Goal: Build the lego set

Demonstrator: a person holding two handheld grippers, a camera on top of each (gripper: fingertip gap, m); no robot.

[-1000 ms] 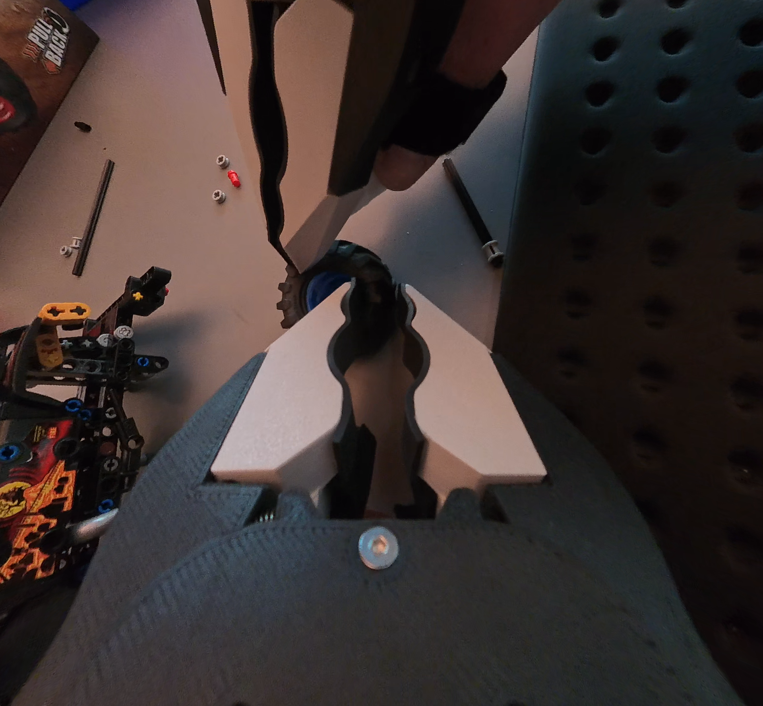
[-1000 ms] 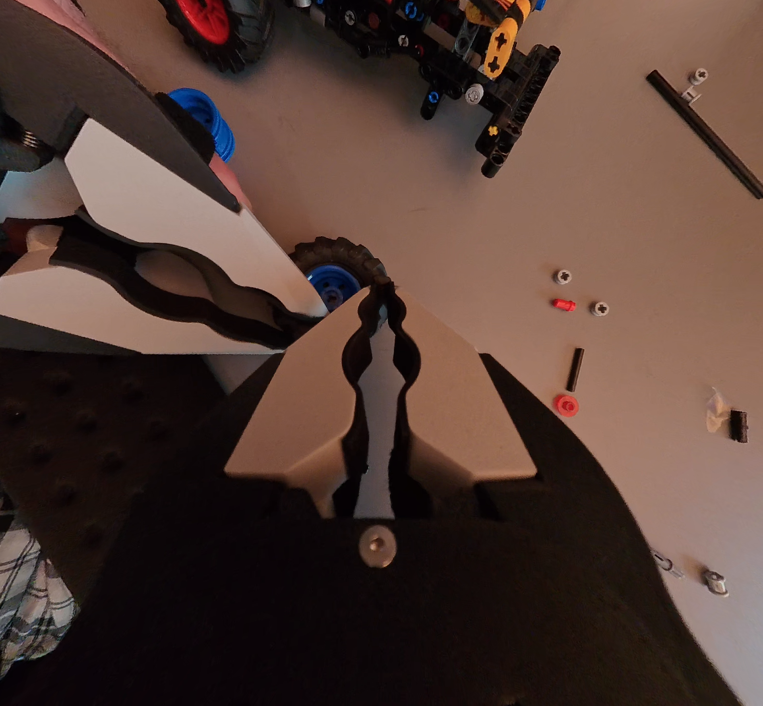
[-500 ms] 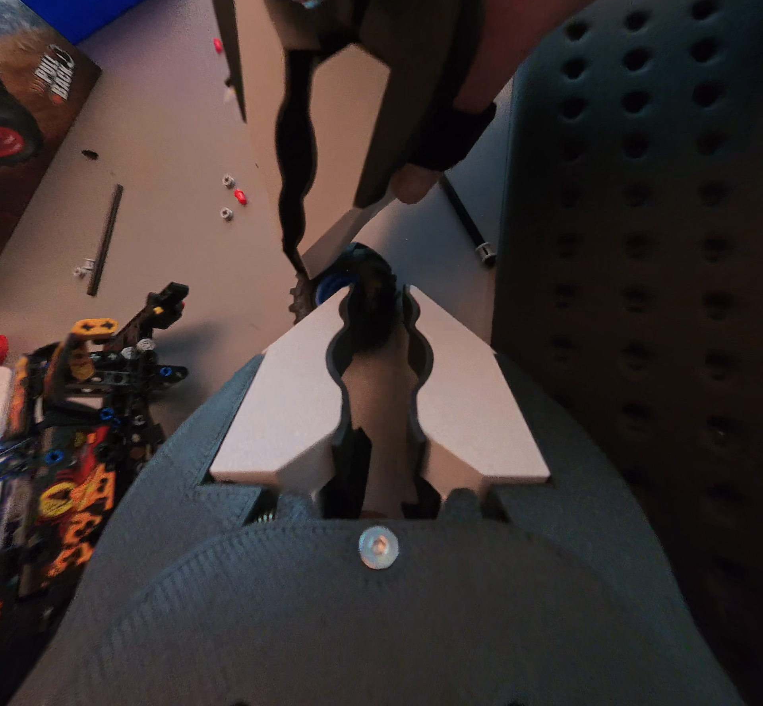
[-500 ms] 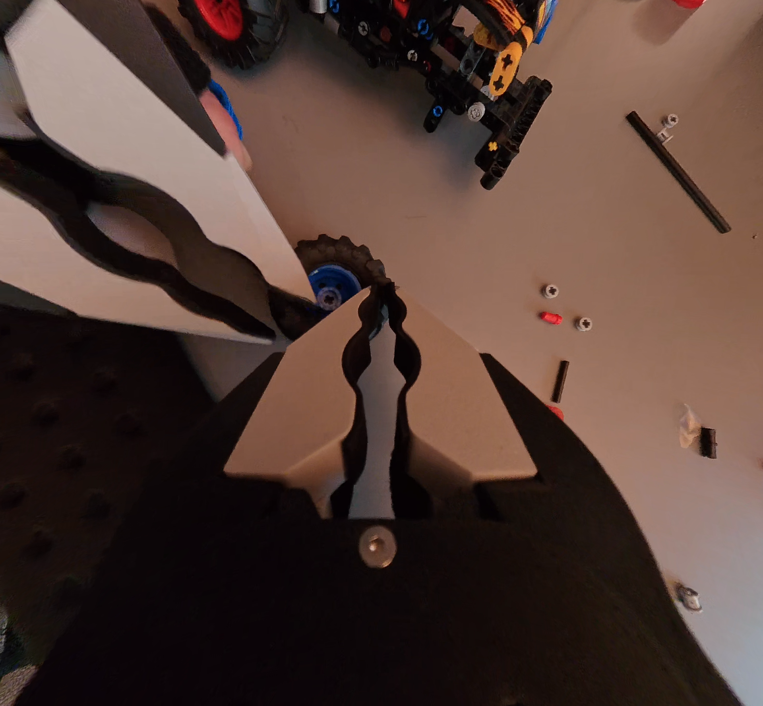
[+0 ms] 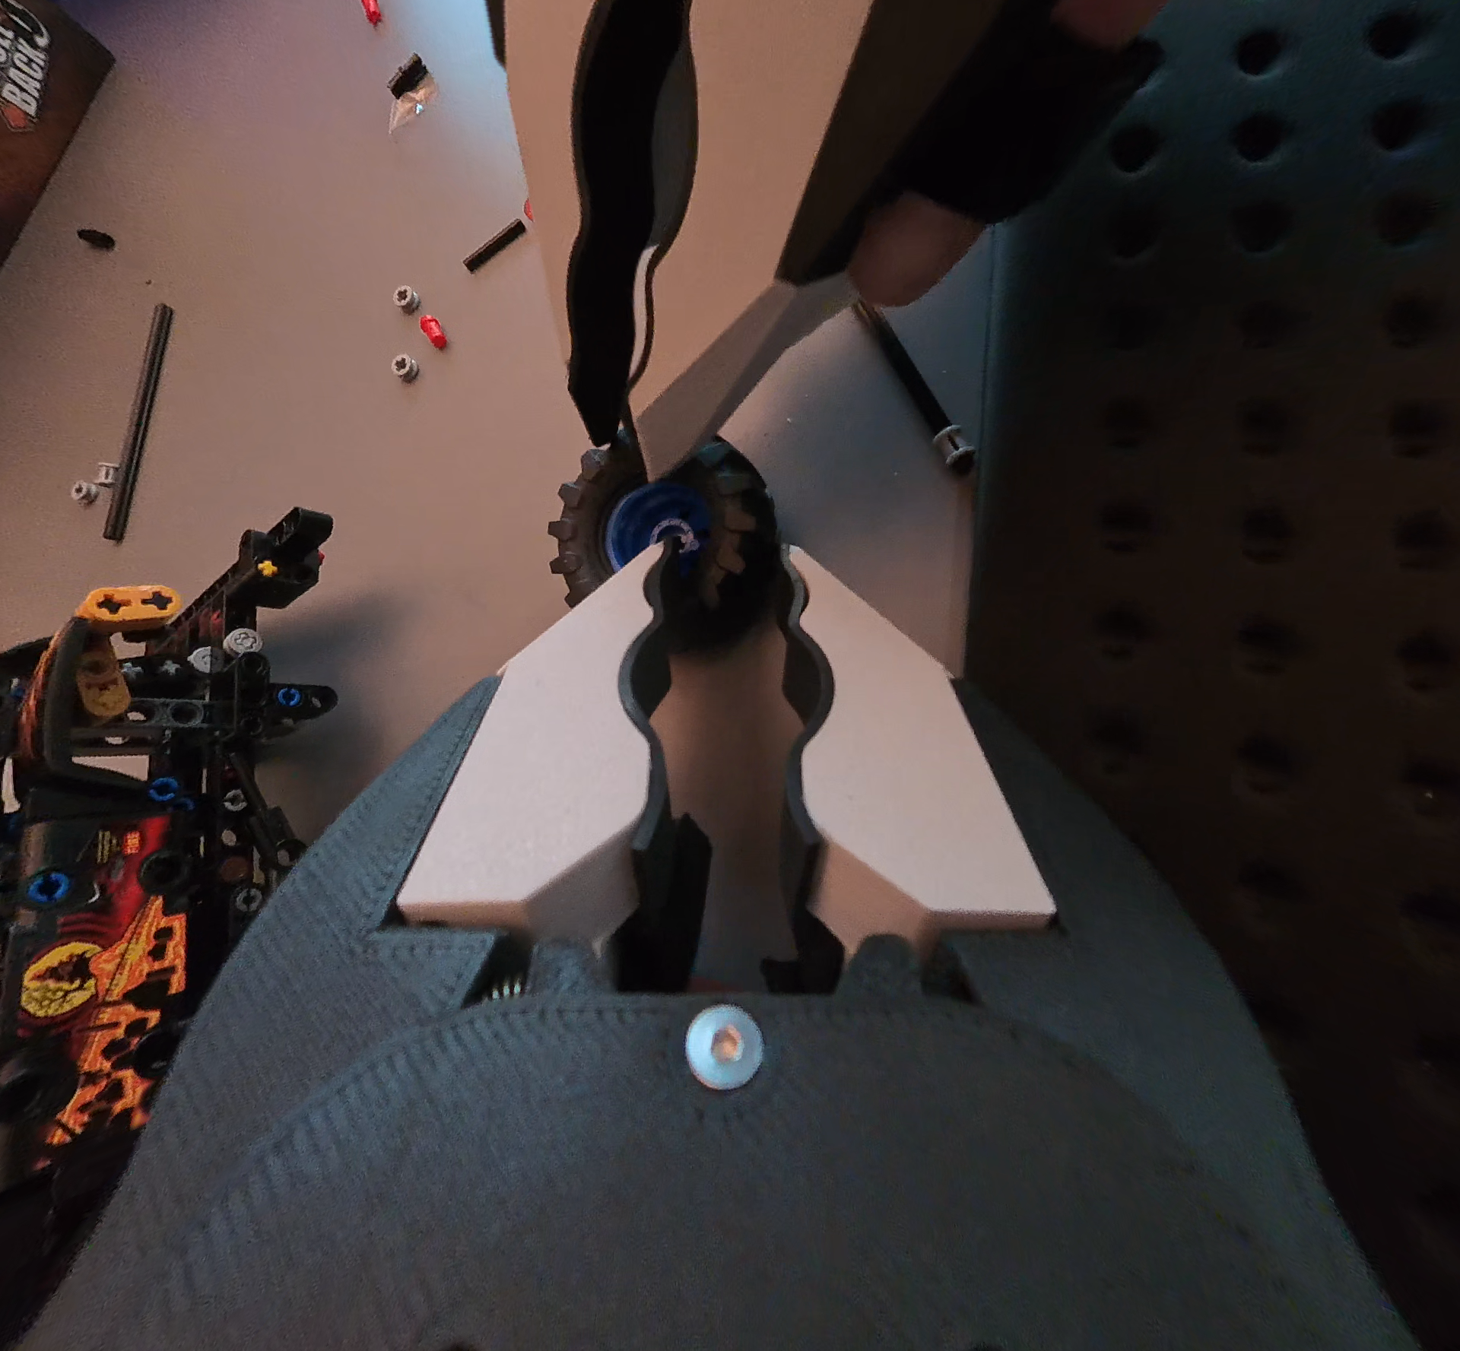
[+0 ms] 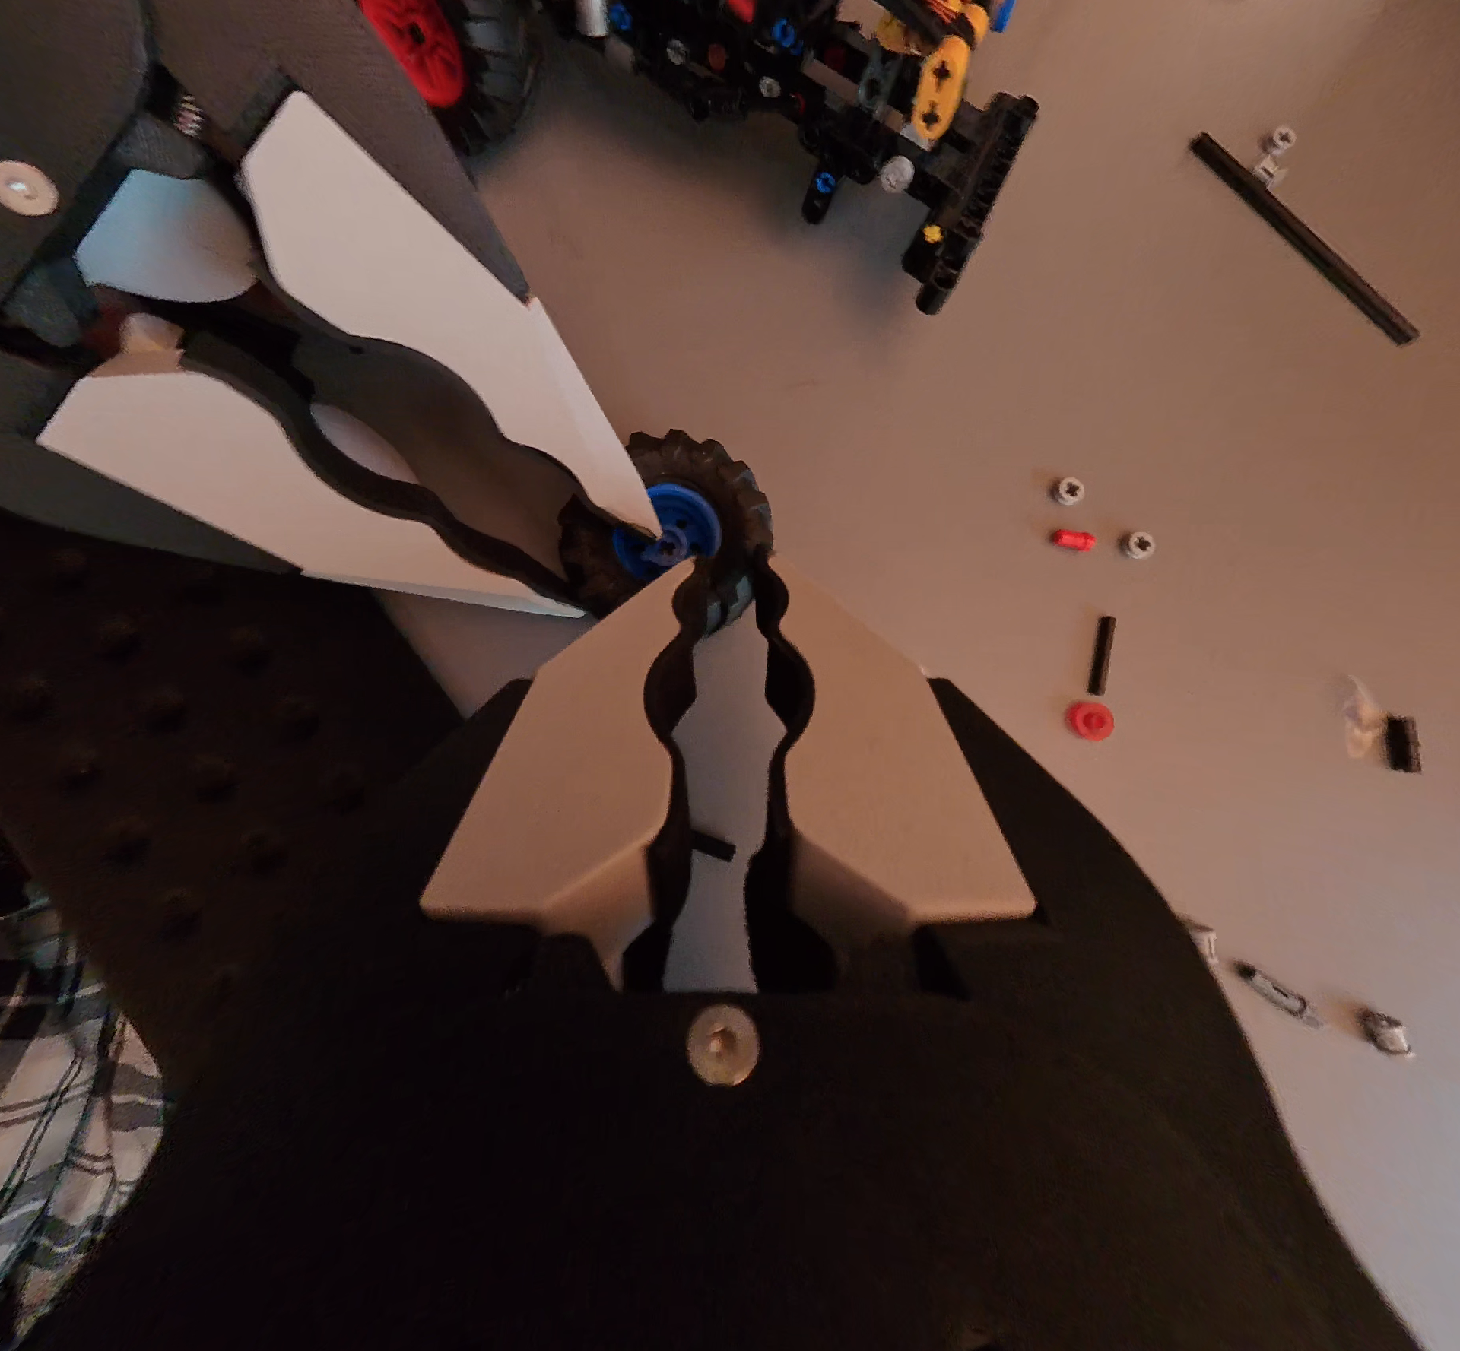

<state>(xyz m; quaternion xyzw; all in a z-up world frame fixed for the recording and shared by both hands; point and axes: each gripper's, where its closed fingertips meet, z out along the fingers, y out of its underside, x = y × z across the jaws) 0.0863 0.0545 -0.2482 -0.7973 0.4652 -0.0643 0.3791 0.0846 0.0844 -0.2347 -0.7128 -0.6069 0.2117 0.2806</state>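
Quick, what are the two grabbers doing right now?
Left gripper: shut on the blue-hubbed wheel.
Right gripper: shut on the same wheel's tyre, from the other side.

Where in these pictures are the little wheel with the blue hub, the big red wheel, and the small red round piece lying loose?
blue-hub wheel (image 6: 683, 515), right wrist view, on the blue hub.
red wheel (image 6: 411, 41), right wrist view, on the red rim.
red round piece (image 6: 1090, 720), right wrist view, on its top face.
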